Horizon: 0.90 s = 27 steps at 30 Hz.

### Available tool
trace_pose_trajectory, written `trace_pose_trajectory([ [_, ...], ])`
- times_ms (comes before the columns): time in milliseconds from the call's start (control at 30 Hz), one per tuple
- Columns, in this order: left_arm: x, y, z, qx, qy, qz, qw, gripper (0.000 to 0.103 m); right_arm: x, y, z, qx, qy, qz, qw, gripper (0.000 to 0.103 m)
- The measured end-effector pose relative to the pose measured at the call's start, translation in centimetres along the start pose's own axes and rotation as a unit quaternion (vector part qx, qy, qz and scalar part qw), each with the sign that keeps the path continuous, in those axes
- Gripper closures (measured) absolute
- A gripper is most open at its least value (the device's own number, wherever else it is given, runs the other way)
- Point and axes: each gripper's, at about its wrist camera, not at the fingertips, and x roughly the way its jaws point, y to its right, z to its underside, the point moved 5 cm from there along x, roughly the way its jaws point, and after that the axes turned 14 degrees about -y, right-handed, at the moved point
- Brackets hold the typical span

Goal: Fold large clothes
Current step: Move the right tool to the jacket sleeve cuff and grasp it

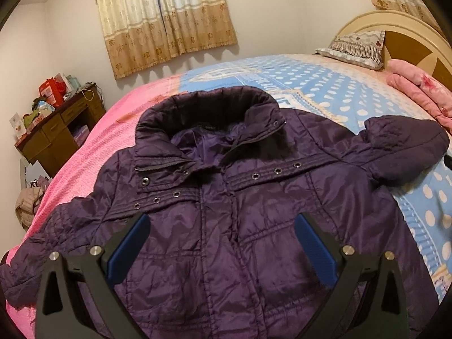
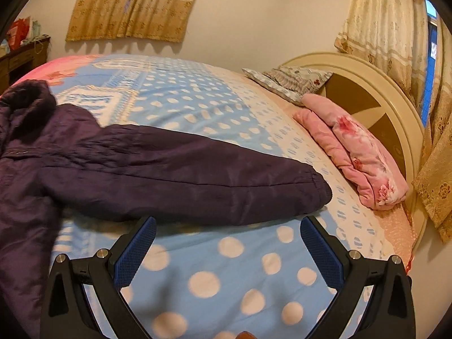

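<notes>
A dark purple quilted jacket (image 1: 240,220) lies face up on the bed, collar toward the far side, both sleeves spread out. My left gripper (image 1: 223,223) hovers open above the jacket's chest, nothing between its blue pads. In the right wrist view the jacket's right sleeve (image 2: 183,172) stretches across the bedspread toward the headboard. My right gripper (image 2: 227,226) stands open just in front of that sleeve's lower edge, over the dotted cover, holding nothing.
The bed has a blue dotted and pink bedspread (image 2: 226,268). A folded pink floral blanket (image 2: 358,155) and a pillow (image 2: 285,82) lie by the cream headboard (image 2: 375,90). A wooden desk (image 1: 59,130) with clutter stands left of the bed. Curtains (image 1: 166,19) hang behind.
</notes>
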Motion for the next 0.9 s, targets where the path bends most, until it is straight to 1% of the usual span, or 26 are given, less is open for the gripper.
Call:
trace_pose_trajectory([
  [67, 0.2, 0.2, -0.2, 0.004, 0.002, -0.007, 1.0000, 0.000, 1.2, 1.4, -0.5, 0.013, -0.011, -0.010, 1.000, 0.001],
  [133, 0.4, 0.4, -0.4, 0.008, 0.002, -0.013, 0.9999, 0.000, 2.8, 3.2, -0.9, 0.046, -0.027, -0.032, 0.998, 0.001],
  [167, 0.6, 0.5, -0.5, 0.010, 0.003, -0.018, 0.9998, 0.000, 3.7, 4.5, -1.1, 0.071, -0.036, -0.049, 0.996, 0.001],
  [233, 1.0, 0.4, -0.7, 0.012, 0.000, -0.025, 0.9996, 0.000, 5.9, 7.3, -1.5, 0.125, -0.050, -0.070, 0.988, 0.001],
  [333, 1.3, 0.1, -0.9, 0.009, 0.001, -0.032, 0.9994, 0.000, 9.2, 11.6, -2.0, 0.196, -0.067, -0.077, 0.975, 0.001],
  [367, 1.4, -0.1, -1.0, 0.007, 0.002, -0.036, 0.9993, 0.000, 10.4, 13.3, -2.2, 0.224, -0.075, -0.078, 0.969, 0.001],
  [400, 1.5, -0.3, -1.0, 0.005, 0.003, -0.042, 0.9991, 0.000, 11.1, 14.2, -2.2, 0.238, -0.080, -0.079, 0.965, 0.001],
  [433, 1.6, -0.6, -1.1, 0.003, 0.003, -0.051, 0.9987, 0.000, 12.2, 15.5, -2.3, 0.260, -0.087, -0.083, 0.958, 0.001],
  [500, 1.8, -1.2, -1.2, -0.002, 0.002, -0.057, 0.9984, 0.000, 13.4, 16.9, -2.7, 0.284, -0.086, -0.094, 0.950, 0.001],
  [567, 2.1, -2.1, -1.3, -0.012, -0.002, -0.059, 0.9982, 0.000, 14.5, 17.3, -3.2, 0.296, -0.091, -0.113, 0.944, 0.002],
  [600, 2.2, -2.4, -1.3, -0.016, -0.003, -0.061, 0.9980, 0.000, 14.9, 17.4, -3.4, 0.300, -0.093, -0.121, 0.942, 0.004],
  [633, 2.3, -2.7, -1.3, -0.020, -0.006, -0.061, 0.9979, 0.000, 15.5, 17.4, -3.6, 0.299, -0.095, -0.131, 0.940, 0.012],
  [667, 2.6, -3.1, -1.4, -0.025, -0.010, -0.061, 0.9978, 0.000, 15.9, 17.1, -3.9, 0.294, -0.099, -0.137, 0.941, 0.021],
  [733, 2.8, -3.5, -1.2, -0.029, -0.015, -0.063, 0.9975, 0.000, 16.7, 16.7, -4.2, 0.285, -0.105, -0.136, 0.943, 0.023],
  [800, 3.0, -4.2, -1.1, -0.037, -0.019, -0.061, 0.9973, 0.000, 17.4, 16.7, -4.4, 0.281, -0.103, -0.140, 0.944, 0.024],
  [900, 3.2, -4.9, -1.0, -0.044, -0.024, -0.064, 0.9967, 0.000, 17.8, 16.4, -4.8, 0.269, -0.097, -0.138, 0.948, 0.030],
])
